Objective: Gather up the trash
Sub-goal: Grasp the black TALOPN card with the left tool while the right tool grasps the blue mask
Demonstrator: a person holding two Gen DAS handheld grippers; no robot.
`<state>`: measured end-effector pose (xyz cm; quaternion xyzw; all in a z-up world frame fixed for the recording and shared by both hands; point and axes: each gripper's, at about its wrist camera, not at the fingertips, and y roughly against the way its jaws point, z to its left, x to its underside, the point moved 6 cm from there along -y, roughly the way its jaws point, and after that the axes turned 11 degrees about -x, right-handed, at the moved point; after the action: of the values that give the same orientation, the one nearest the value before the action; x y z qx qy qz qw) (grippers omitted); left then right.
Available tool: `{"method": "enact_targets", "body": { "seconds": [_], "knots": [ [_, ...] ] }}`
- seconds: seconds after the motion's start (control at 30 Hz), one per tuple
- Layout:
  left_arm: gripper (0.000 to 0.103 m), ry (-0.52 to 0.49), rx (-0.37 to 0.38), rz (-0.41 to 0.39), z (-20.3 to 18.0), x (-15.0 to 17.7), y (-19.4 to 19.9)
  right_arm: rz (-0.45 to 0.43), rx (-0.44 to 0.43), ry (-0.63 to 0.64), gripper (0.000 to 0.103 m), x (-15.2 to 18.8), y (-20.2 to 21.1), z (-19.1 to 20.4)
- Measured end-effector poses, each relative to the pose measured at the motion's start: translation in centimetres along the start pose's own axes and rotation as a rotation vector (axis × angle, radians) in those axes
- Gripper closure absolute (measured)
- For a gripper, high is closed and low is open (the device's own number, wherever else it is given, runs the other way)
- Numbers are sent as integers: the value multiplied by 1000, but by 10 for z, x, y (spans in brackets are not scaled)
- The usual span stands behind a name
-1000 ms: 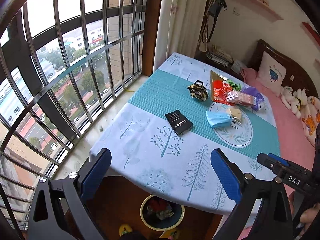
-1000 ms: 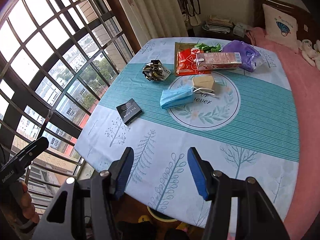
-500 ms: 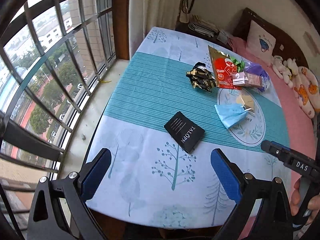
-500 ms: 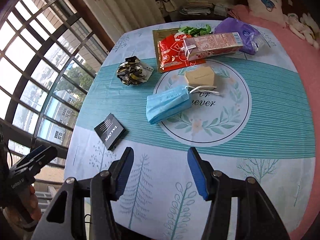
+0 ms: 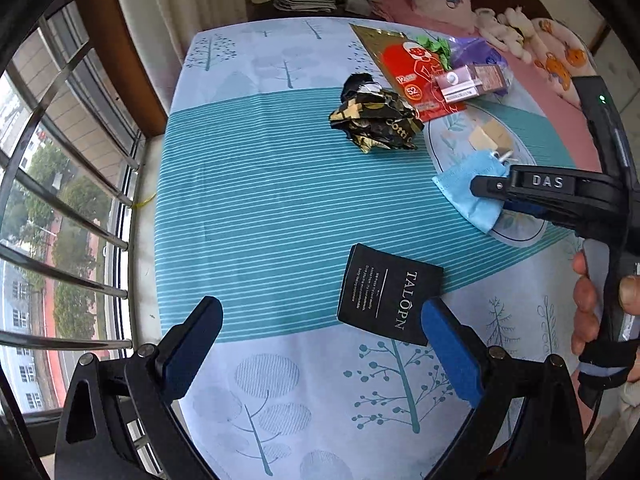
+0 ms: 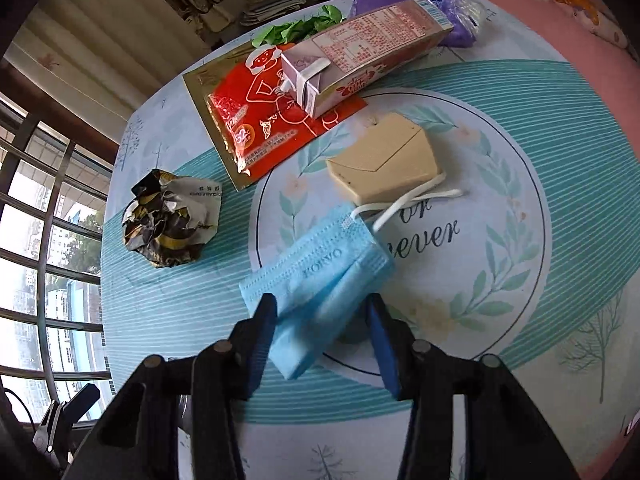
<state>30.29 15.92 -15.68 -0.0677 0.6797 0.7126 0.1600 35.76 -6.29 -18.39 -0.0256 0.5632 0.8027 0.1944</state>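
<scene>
Trash lies on a tree-print tablecloth (image 5: pixel 280 208). My right gripper (image 6: pixel 320 314) points down over a folded blue face mask (image 6: pixel 316 268). Its jaws are closing with the mask's near end between them, and the pads do not visibly squeeze it. My left gripper (image 5: pixel 320 324) hangs open just above the cloth, with a black packet (image 5: pixel 390 300) beside its right finger (image 5: pixel 448 344). Farther off lie a crumpled black-and-gold wrapper (image 5: pixel 376 120), a beige mask (image 6: pixel 388 168), a red packet (image 6: pixel 248 120) and a pink carton (image 6: pixel 368 44). In the left wrist view the right gripper (image 5: pixel 492 196) sits over the blue mask (image 5: pixel 460 196).
A purple bag (image 6: pixel 440 0) and green scraps (image 6: pixel 300 28) lie at the table's far end. A barred window (image 5: pixel 60 200) runs along the left. A pink bed (image 5: pixel 552 92) with plush toys borders the right. A hand (image 5: pixel 588 300) holds the right gripper.
Both grippers have come down and forward toward the table. The right one now straddles the blue mask with narrower jaws. The left one has reached the black packet.
</scene>
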Motion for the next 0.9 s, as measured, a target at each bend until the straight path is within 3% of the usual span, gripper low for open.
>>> {"method": "enact_targets", "body": {
  "seconds": [0.07,0.1,0.2,0.5,0.8,0.9],
  "knots": [
    [4,-30,22,14,-4,-2,-6,-10,26,24,71,0,-2,3],
    [4,-38,32,21,-5,-3,-8,-7,22,32,83,0,-3,4],
    [4,-68,78,47,-12,-4,-14,-18,5,33,92,4,0,4],
    [4,-201,93,120,-47,-11,-42,-34,-1,34,96,29,21,-8],
    [4,-331,-10,109,-74,-9,-56,-49,-16,16,97,56,44,-15],
    [4,-331,-11,119,-78,-11,-57,-46,-25,9,97,64,47,-13]
  ]
}}
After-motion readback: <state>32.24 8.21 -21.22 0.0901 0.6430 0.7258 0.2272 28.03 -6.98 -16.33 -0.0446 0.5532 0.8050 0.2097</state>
